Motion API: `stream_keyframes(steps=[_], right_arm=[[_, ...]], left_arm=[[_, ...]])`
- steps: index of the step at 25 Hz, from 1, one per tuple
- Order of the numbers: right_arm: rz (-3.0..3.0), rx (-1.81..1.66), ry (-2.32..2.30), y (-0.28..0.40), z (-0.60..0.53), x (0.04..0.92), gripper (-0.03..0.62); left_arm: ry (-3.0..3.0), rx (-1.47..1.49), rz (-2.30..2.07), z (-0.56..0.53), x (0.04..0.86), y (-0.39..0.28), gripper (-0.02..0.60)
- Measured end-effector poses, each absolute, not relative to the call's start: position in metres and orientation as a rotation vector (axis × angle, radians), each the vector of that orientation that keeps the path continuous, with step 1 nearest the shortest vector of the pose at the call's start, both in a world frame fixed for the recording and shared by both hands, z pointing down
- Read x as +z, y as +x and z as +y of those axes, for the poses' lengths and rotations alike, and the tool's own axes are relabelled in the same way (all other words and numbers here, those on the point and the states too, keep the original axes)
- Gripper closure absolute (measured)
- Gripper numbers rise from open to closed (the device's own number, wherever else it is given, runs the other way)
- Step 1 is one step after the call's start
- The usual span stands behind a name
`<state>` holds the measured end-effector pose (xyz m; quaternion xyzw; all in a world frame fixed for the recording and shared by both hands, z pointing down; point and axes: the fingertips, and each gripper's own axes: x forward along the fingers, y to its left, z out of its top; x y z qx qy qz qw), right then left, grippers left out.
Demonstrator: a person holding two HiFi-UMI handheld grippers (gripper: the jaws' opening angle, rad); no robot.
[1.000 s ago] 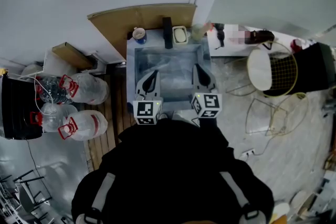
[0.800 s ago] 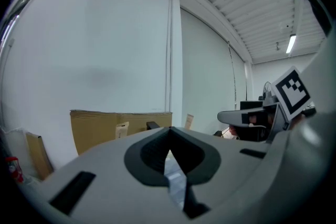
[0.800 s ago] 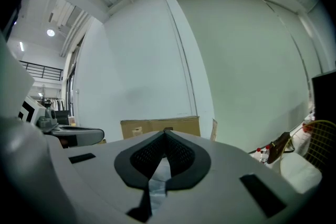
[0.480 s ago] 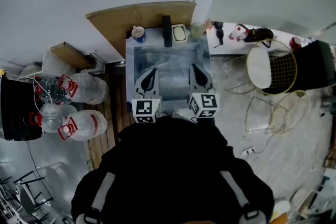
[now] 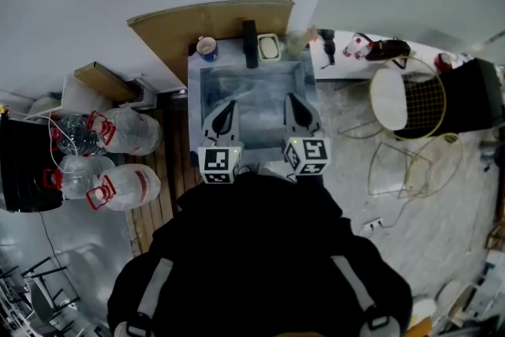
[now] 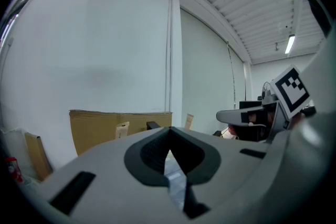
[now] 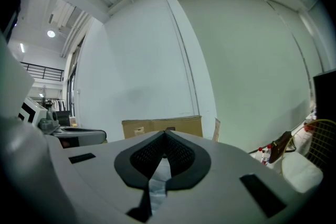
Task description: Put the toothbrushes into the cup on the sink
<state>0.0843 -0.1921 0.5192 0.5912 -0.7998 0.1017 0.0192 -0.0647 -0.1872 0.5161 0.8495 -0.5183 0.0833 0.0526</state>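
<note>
You hold both tongs out over the sink (image 5: 252, 87). Your left gripper (image 5: 228, 111) is pinched shut with nothing in it. Your right gripper (image 5: 293, 103) is the same (both point toward the wall). The blue cup (image 5: 207, 50) sits on the sink's back left corner, near the black tap (image 5: 250, 45).

The person wears a black top (image 5: 260, 249) with a grey stripe (image 5: 155, 286) over each shoulder. The left gripper (image 5: 230, 106) and right gripper (image 5: 291, 99) have pale grey tapering shells lined with black ribbed pads (image 7: 181, 157). Each carries a cube (image 5: 220, 165) printed with black-and-white square markers.
</note>
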Motion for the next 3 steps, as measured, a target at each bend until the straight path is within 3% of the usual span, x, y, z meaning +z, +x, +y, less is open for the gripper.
stream_keyframes(steps=[3], right_arm=[[-2.481,0.321,1.84,0.0851,-0.1896,0.521,0.591]], left_arm=[[2.58,0.254,-1.57,-0.1846,0.519,-0.064,0.58]])
